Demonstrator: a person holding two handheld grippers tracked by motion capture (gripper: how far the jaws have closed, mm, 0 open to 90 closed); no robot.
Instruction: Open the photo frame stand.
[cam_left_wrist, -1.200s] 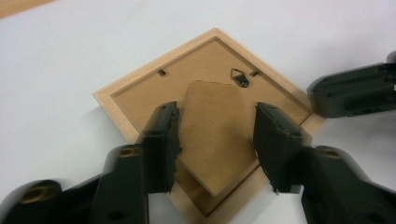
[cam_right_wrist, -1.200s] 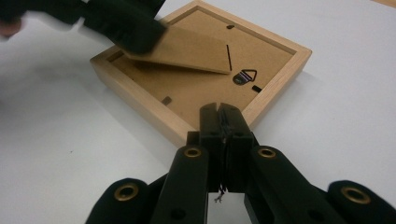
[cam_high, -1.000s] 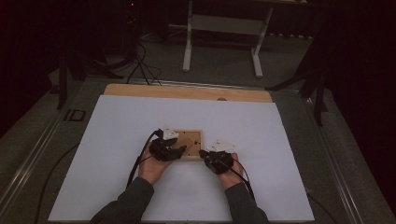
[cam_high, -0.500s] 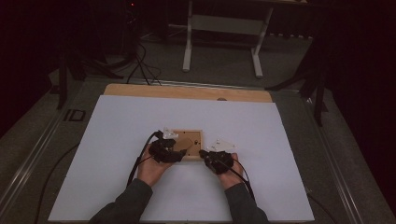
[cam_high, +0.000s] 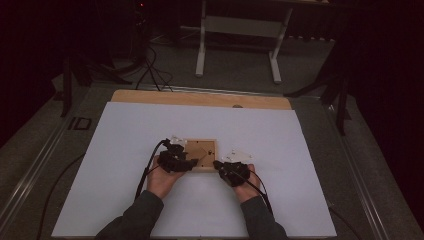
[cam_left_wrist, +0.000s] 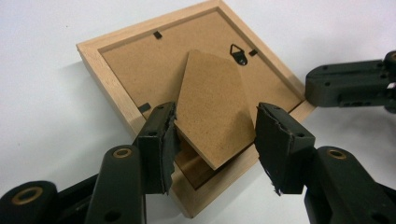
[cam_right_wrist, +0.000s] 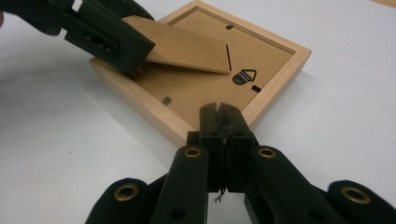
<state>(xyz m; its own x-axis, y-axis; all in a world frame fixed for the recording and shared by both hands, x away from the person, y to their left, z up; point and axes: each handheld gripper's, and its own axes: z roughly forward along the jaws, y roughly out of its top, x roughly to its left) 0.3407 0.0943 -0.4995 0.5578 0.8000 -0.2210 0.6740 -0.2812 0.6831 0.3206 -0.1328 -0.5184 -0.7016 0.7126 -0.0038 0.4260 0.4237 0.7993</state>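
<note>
A white sheet (cam_high: 125, 165) covers the wooden tabletop (cam_high: 200, 98) — beyond it, a white-legged stand (cam_high: 237, 40) on grey floor, with black cables (cam_high: 150, 70) at left — dark surroundings

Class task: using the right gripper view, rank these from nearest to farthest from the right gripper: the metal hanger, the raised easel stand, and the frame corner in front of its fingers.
1. Frame corner, just ahead of the right gripper, whose fingers are shut.
2. Metal hanger, slightly right, on the backing.
3. Easel stand, farther back on the left, lifted.
</note>
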